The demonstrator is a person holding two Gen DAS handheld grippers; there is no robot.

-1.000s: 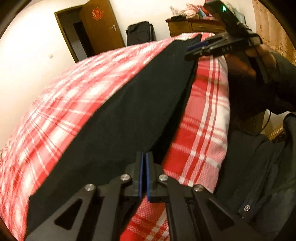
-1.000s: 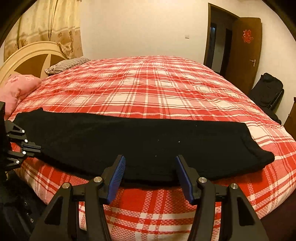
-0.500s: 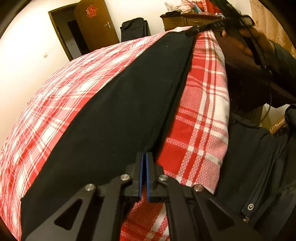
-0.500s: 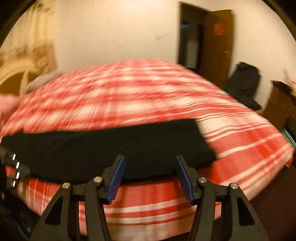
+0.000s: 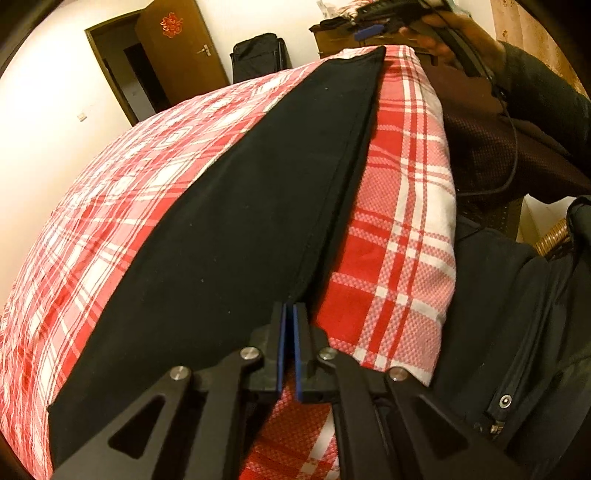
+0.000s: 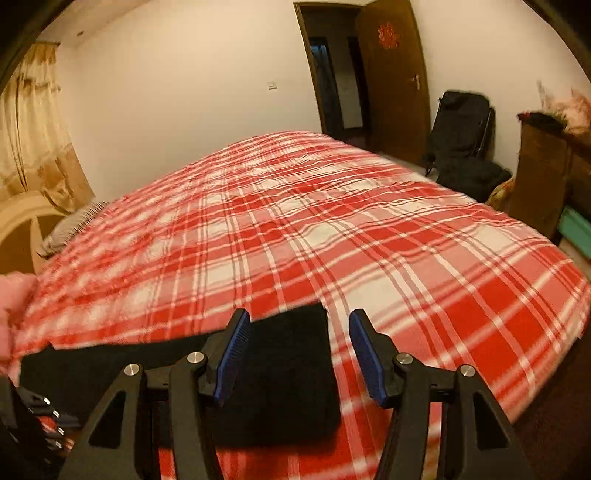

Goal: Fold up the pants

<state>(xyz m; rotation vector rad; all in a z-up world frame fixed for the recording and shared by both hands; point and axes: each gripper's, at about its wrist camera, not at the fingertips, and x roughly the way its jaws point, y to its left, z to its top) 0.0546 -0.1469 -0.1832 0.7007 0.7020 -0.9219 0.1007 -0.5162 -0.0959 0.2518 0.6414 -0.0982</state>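
Note:
Black pants (image 5: 236,229) lie folded lengthwise as a long strip along the near edge of the red plaid bed (image 5: 402,206). My left gripper (image 5: 289,314) is shut, its tips at the near edge of one end of the pants; whether cloth is pinched is hidden. My right gripper (image 6: 299,354) is open and empty, above the other end of the pants (image 6: 288,376). It also shows in the left wrist view (image 5: 369,31), held in a hand past the far end of the strip.
A wooden dresser (image 6: 543,177) and a black bag on a chair (image 6: 461,140) stand beyond the foot of the bed. A brown door (image 6: 391,74) is open. A pink pillow (image 6: 14,295) and a headboard (image 6: 18,225) are at the left.
My right gripper has swept along the pants from the middle to their far end, staying open. My left gripper stays shut at the same spot.

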